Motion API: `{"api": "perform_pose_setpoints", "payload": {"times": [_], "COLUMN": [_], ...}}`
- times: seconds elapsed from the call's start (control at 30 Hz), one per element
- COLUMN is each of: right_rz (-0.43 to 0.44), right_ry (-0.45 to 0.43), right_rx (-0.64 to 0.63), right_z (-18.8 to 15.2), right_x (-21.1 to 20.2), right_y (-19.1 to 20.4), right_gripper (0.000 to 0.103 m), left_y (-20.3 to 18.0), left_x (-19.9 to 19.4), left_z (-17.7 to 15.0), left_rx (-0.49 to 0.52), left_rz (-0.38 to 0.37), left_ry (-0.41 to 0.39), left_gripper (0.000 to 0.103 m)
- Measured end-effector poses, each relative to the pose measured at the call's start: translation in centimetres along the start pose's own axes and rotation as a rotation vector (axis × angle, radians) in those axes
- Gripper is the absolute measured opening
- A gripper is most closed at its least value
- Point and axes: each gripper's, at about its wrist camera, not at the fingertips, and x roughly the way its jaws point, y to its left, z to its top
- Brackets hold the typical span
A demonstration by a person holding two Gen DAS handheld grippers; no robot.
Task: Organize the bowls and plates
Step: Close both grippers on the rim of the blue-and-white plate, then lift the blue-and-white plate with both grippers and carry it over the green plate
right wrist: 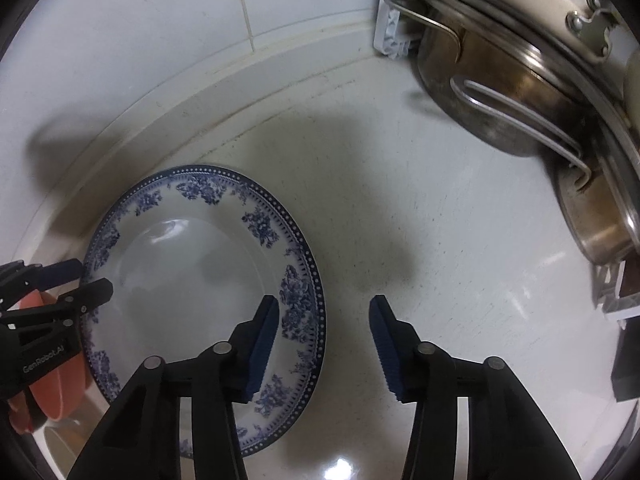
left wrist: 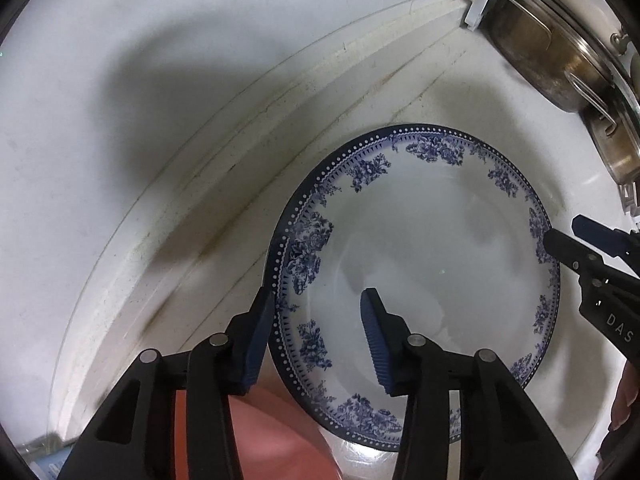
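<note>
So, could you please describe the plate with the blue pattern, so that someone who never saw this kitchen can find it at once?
Start at the white tiled wall and come down to the pale countertop below it. The plate lies flat there, away from the steel pots stacked in the corner rack. Its white centre, blue flower clusters and dark dotted rim set it apart from the plain reddish bowl beside it.

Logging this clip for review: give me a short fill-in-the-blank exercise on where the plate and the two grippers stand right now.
1. The floral border on the plate is printed in ____.
2. The left gripper straddles the plate's ____, one finger outside, one over the well.
3. The salmon-pink bowl lies on the side of the plate where the ____ gripper reaches in.
4. The steel pots sit at the ____ corner of the right wrist view.

Missing words: blue; rim; left; upper right
</note>
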Motion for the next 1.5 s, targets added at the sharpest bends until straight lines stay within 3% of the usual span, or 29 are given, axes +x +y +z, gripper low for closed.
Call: {"api": "perform_pose_setpoints", "payload": {"times": [0.1,0.27,0.43,0.5,0.67,0.9,1.07,1.5], "right_rz": [0.02,0.039,0.04,0.032,0.045,0.054,0.071,0.052], "right_ry": [0.009,0.02,0.029,0.03,0.041,0.055,0.048,0.019], "right_rx": [0.006,0.007,0.0,-0.007,-0.008,-0.002,-0.001,0.0], "right_z": [-0.2,-0.3,-0.3,-0.1,-0.2,0.0,-0.1,-0.4], "right_x": [0.2,0.6,1.1,1.3,1.6,2.4,2.6,1.4], "right_y": [0.0,0.0,0.1,0.2,0.7,0.7,0.9,0.6], "right_gripper": [0.047,0.046,0.046,0.046,0.046,0.046,0.035,0.034], "left_y": [-0.1,-0.1,-0.1,0.1,0.2,0.2,1.3,2.4], "left_x": [0.1,0.1,-0.2,-0.2,0.5,1.6,1.6,0.1], "left_z": [0.1,-0.2,-0.9,-0.9,-1.1,-1.3,-1.7,-3.6], "left_rx": [-0.014,-0.027,0.024,0.02,0.013,-0.005,-0.044,-0.116], "left_rz": [-0.013,-0.014,0.091,0.1,0.075,0.053,0.048,0.03], "left_ry": [0.006,0.023,0.022,0.025,0.039,0.042,0.028,0.002], "left_gripper": [0.035,0.031,0.031,0.033,0.043,0.043,0.037,0.035]}}
